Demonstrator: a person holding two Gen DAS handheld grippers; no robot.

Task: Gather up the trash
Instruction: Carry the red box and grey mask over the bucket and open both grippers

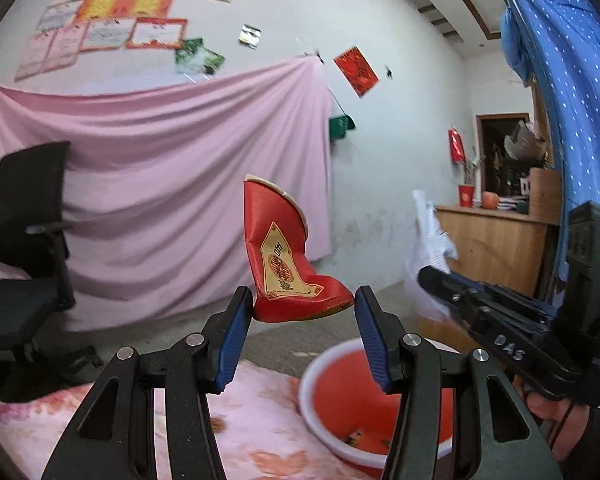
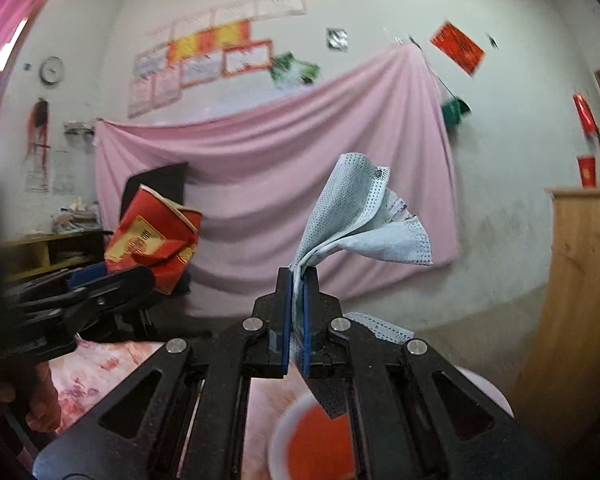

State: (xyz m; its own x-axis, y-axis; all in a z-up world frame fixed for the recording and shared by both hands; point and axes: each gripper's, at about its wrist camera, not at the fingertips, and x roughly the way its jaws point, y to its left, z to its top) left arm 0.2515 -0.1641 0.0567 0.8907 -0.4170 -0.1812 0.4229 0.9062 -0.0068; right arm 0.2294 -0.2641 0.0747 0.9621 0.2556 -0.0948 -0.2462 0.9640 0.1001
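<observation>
My left gripper (image 1: 303,305) is shut on a crushed red and gold paper cup (image 1: 288,256), held upright in the air above the far rim of a red basin with a white rim (image 1: 312,368). The cup also shows at the left of the right wrist view (image 2: 152,240). My right gripper (image 2: 298,280) is shut on a pale blue face mask (image 2: 360,220) that fans out above the jaws. The mask shows white in the left wrist view (image 1: 432,236). The basin sits low under the right gripper (image 2: 284,432).
A pink floral cloth (image 1: 252,420) covers the surface under the basin. A black office chair (image 1: 28,240) stands at left before a pink sheet (image 1: 180,184) on the wall. A wooden cabinet (image 1: 496,244) stands at right.
</observation>
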